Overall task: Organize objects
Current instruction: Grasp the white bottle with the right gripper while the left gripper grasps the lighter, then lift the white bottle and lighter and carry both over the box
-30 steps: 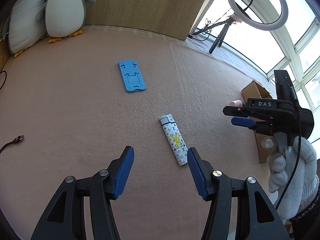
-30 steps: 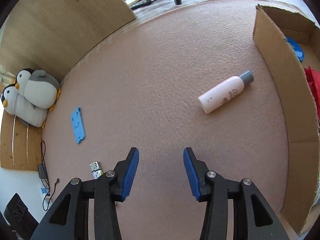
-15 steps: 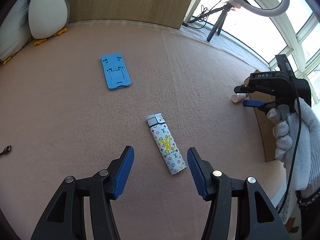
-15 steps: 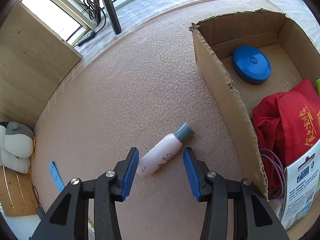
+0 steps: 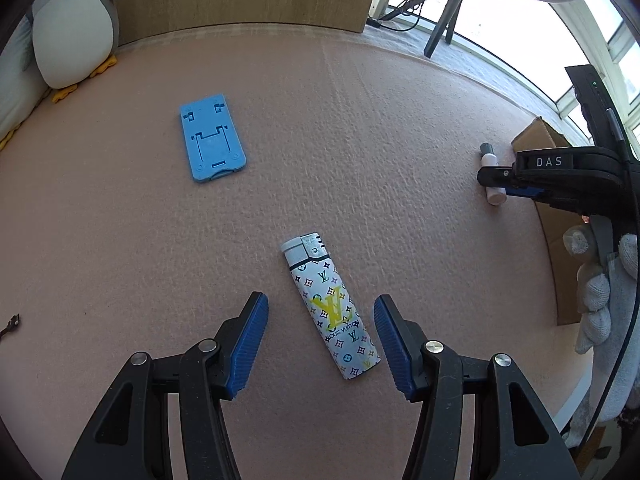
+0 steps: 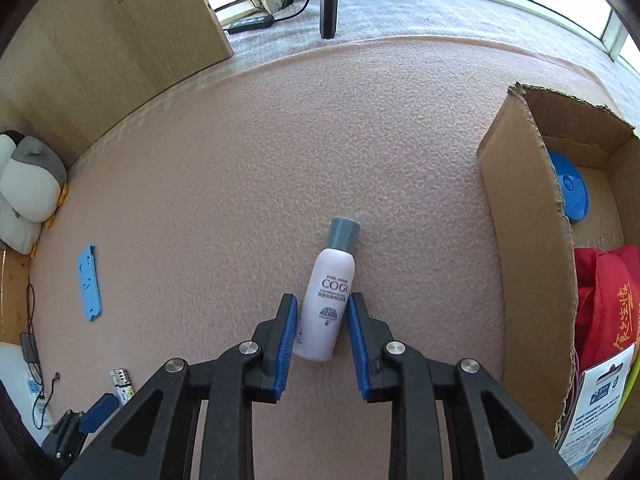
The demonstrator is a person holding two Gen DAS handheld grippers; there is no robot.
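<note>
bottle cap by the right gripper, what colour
Grey-blue cap on a pale pink bottle, clearest in the right wrist view.

The lighter lies flat on the mat between the spread jaws of the left gripper, nearer the right jaw, its cap end pointing ahead. The phone stand lies well ahead and to the left of those jaws, with the plush penguin farther ahead-left at the mat's edge. The bottle lies between the jaws of the right gripper, its base between the pads and its cap pointing ahead. The cardboard box stands right of those jaws, holding a round disc at its far end and a bag nearer.
</note>
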